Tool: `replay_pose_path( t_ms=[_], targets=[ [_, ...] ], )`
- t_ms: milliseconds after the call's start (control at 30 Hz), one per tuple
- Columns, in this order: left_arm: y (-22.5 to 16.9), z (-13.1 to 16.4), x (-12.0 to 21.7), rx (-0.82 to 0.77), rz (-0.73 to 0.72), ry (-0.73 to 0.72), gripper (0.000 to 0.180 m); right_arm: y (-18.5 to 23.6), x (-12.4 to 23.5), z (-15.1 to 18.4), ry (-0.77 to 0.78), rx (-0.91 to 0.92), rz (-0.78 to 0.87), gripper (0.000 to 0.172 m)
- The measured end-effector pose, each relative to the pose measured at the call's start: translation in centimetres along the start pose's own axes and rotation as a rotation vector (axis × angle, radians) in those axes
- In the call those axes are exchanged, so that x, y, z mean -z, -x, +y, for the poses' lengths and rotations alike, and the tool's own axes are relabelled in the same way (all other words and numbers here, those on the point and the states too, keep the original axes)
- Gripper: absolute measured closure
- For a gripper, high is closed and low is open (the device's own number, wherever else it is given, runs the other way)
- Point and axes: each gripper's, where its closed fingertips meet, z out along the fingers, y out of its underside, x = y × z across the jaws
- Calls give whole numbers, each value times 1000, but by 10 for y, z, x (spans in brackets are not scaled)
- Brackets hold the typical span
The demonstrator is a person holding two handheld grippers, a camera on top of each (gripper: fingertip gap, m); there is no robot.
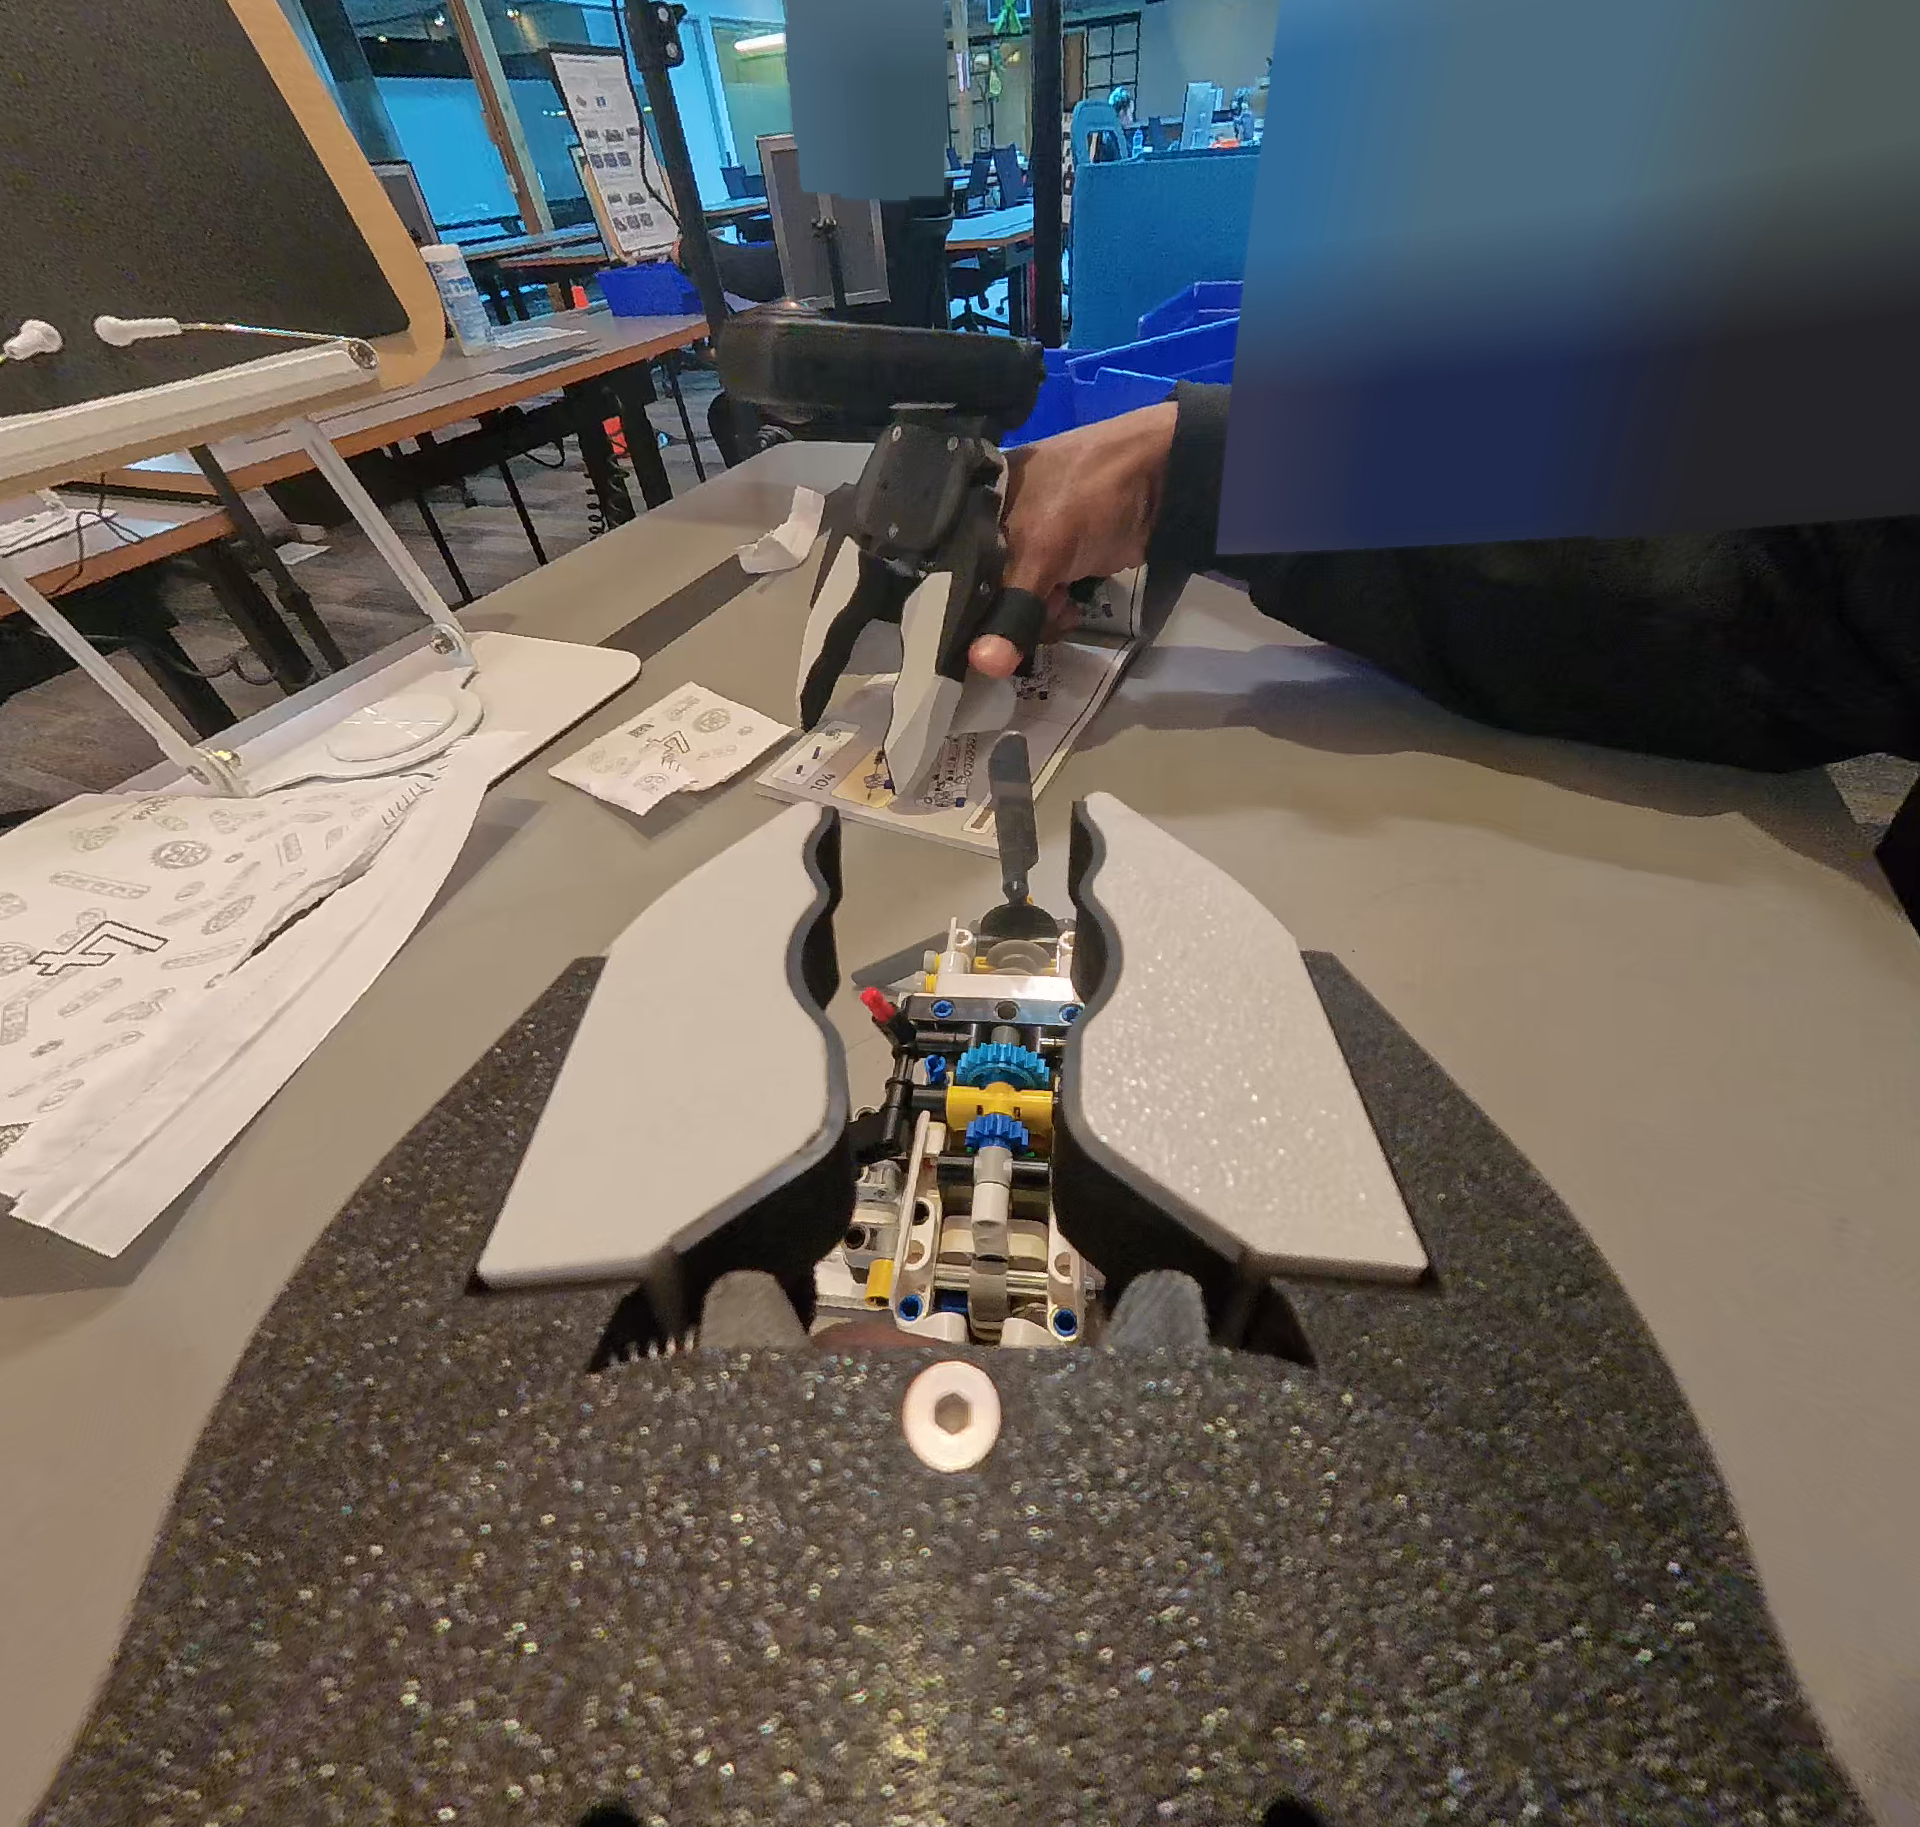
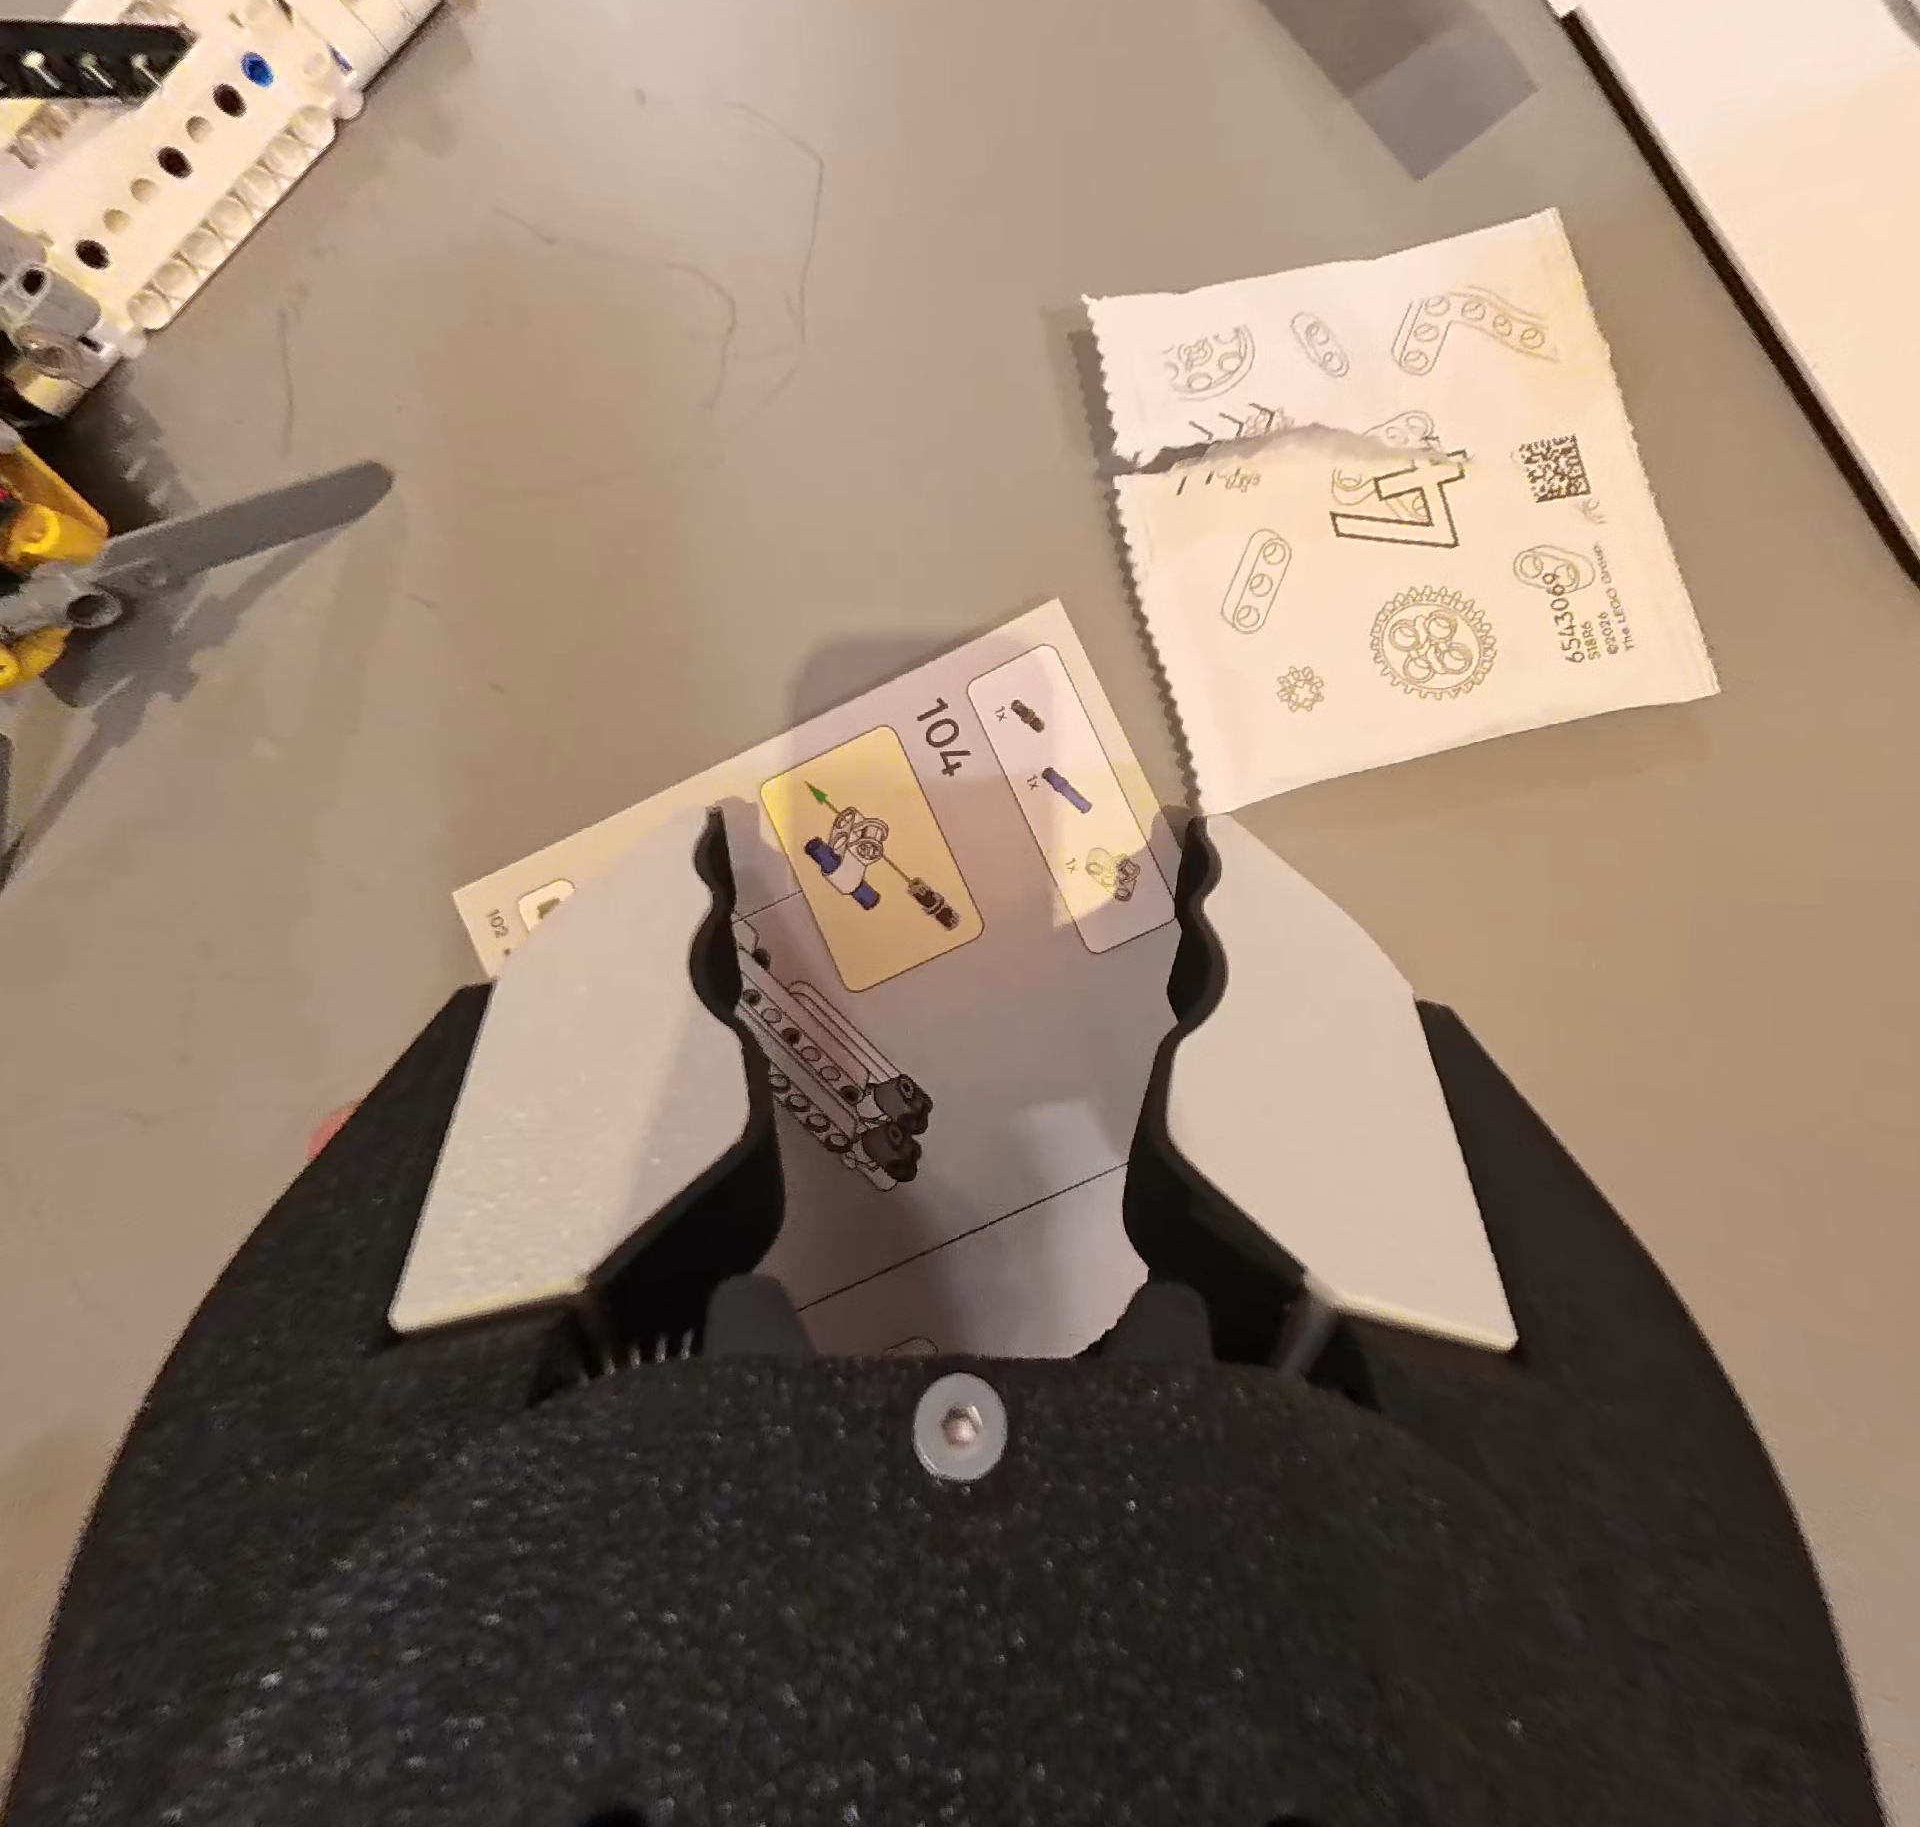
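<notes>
**A:** What sits closest in the left wrist view?

**B:** The left gripper (image 1: 951,946), its fingers (image 1: 727,1029) closed against the sides of a brick-built model (image 1: 982,1133) of white beams, blue gears and yellow parts. The right pad looks pressed to the model's flank; the left pad's contact is partly shadowed, so I am less sure there. A grey blade (image 1: 1013,811) sticks up from the model's far end.

**A:** And the right gripper?

**B:** The right gripper (image 2: 951,832) hangs over an open instruction booklet (image 2: 894,842) lying flat on the grey table (image 2: 623,375). Its fingers (image 2: 592,1081) stand wide apart with only the printed page between them, nothing clasped. From the left wrist view a hand (image 1: 1081,520) holds it, tips pointing down at the page.

**A:** Farther off?

**B:** A torn white paper bag (image 2: 1392,551) lies just beyond the booklet's corner. A larger printed paper bag (image 1: 208,946) lies to the left, by a white stand (image 1: 364,676). Beyond the table, desks and blue bins (image 1: 1164,343).
</notes>
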Motion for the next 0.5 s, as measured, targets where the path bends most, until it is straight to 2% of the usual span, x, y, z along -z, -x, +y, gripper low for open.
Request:
replay_pose_path(
  t_ms=[500],
  targets=[
    [0,-1,2,-8,-6,5,137,9,10,-1,1,38,37,97]
  ],
)
